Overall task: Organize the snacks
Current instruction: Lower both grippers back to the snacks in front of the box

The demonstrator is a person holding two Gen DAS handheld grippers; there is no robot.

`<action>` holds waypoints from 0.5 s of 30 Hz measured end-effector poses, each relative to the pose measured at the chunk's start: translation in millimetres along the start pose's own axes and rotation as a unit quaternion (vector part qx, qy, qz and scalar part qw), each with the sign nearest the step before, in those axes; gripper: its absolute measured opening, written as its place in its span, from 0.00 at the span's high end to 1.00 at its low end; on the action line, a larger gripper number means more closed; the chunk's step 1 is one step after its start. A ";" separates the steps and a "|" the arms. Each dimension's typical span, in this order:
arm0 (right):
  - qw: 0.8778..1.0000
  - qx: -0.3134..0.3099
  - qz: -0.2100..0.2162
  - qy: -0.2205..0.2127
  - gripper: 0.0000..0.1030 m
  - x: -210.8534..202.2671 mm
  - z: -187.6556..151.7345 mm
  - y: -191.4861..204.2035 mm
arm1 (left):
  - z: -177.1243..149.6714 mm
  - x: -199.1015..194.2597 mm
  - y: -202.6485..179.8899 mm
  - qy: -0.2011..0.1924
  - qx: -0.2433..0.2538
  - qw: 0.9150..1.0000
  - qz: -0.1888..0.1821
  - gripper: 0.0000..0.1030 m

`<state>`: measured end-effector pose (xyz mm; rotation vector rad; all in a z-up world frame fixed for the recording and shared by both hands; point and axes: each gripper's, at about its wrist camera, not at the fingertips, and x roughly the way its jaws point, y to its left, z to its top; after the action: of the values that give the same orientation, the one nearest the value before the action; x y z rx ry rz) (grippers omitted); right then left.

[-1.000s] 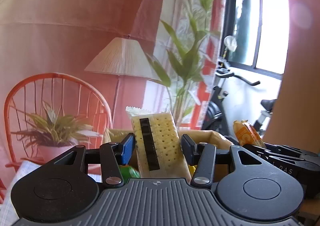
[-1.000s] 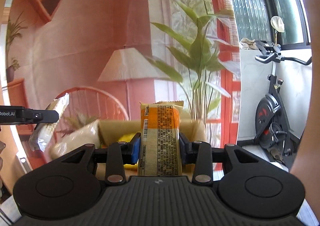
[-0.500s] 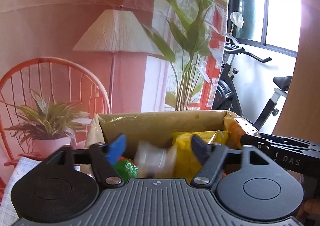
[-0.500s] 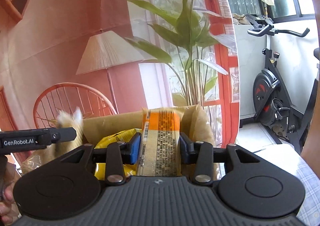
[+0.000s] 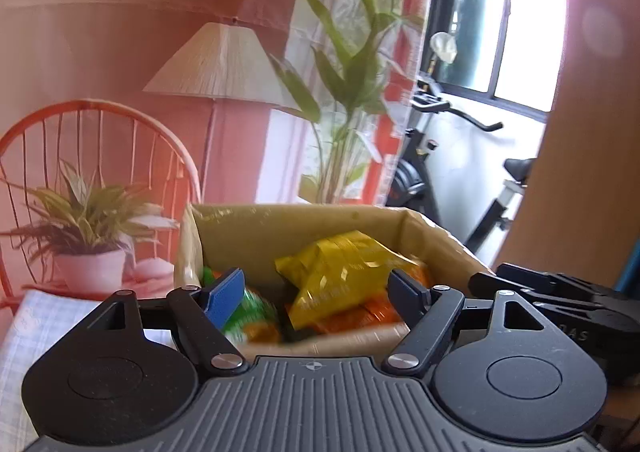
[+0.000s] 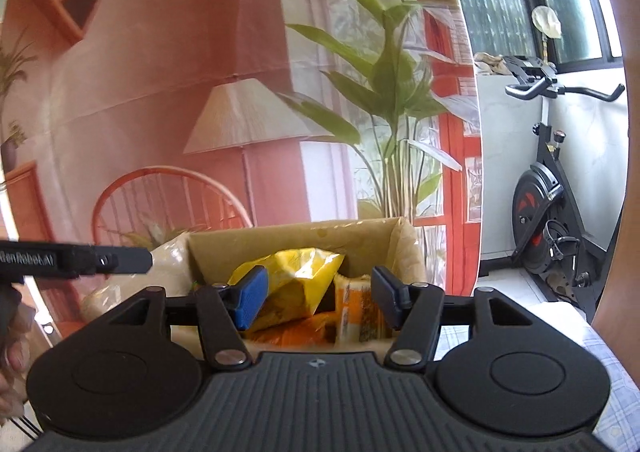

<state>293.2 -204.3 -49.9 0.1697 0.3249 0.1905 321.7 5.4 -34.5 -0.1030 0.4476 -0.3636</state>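
Note:
An open cardboard box (image 5: 296, 211) (image 6: 296, 236) stands straight ahead of both grippers. Inside lie a yellow bag (image 5: 340, 268) (image 6: 296, 276), a green packet (image 5: 248, 312) and orange packets (image 5: 360, 320). My left gripper (image 5: 314, 284) hovers open at the box's near rim with nothing between its pads. The jaws of my right gripper (image 6: 318, 286) are opening. An orange-and-white packet (image 6: 356, 308) lies blurred in the box beyond them, free of both pads. Each gripper shows at the edge of the other's view: the right gripper (image 5: 560, 300) and the left gripper (image 6: 80, 262).
A printed backdrop with a lamp, wicker chair and plants hangs right behind the box. An exercise bike (image 6: 552, 211) stands by the window at the right. A checked cloth (image 5: 40, 324) (image 6: 600, 352) covers the table. A person's hand (image 6: 12, 352) shows at the far left.
The left jaws spread and the cracker packet dropped out of them into the box. The right jaws came off the orange packet, which sank into the box. Both views tipped down toward the box.

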 end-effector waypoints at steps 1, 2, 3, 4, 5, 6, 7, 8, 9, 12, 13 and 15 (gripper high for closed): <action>1.000 -0.002 0.002 -0.001 0.41 -6.9 -4.0 1.5 | -4.4 -6.5 0.3 0.000 0.001 1.000 -0.006 0.21; 1.000 -0.002 0.005 -0.001 0.41 -12.8 -7.9 2.7 | -9.5 -12.7 0.5 -0.001 0.002 1.000 -0.010 0.21; 1.000 -0.002 0.007 0.000 0.41 -17.9 -11.4 3.6 | -15.2 -18.5 0.6 -0.001 0.002 1.000 -0.013 0.21; 1.000 0.000 0.010 0.002 0.41 -23.4 -16.5 4.2 | -20.9 -23.0 1.1 -0.001 0.002 1.000 -0.016 0.21; 1.000 0.001 0.011 0.005 0.41 -27.9 -21.6 4.6 | -27.6 -26.9 1.1 -0.001 0.002 1.000 -0.018 0.21; 1.000 0.003 0.012 0.008 0.41 -31.6 -26.7 5.0 | -35.3 -30.0 1.2 0.001 0.002 1.000 -0.019 0.21; 1.000 0.004 0.013 0.013 0.41 -35.0 -33.3 5.9 | -43.4 -32.2 1.9 0.004 0.002 1.000 -0.017 0.21; 1.000 0.005 0.013 0.019 0.41 -37.3 -39.6 6.5 | -50.9 -33.3 2.5 0.007 0.000 1.000 -0.014 0.21; 1.000 0.006 0.013 0.026 0.41 -38.3 -45.5 7.1 | -59.3 -33.3 3.4 0.012 -0.004 1.000 -0.013 0.21; 0.998 0.013 0.018 0.055 0.41 -38.8 -67.5 10.0 | -82.9 -28.8 8.7 0.033 -0.034 0.999 -0.014 0.21; 0.997 0.019 0.020 0.067 0.41 -37.8 -74.9 10.1 | -89.5 -26.7 10.9 0.039 -0.044 0.998 -0.012 0.21; 0.995 0.031 0.024 0.086 0.41 -36.1 -88.4 9.4 | -103.9 -22.8 14.5 0.055 -0.062 0.997 -0.007 0.21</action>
<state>228.8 -191.0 -119.7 0.2235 0.4998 0.2427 261.5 25.4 -121.1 -0.2071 0.5779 -0.3557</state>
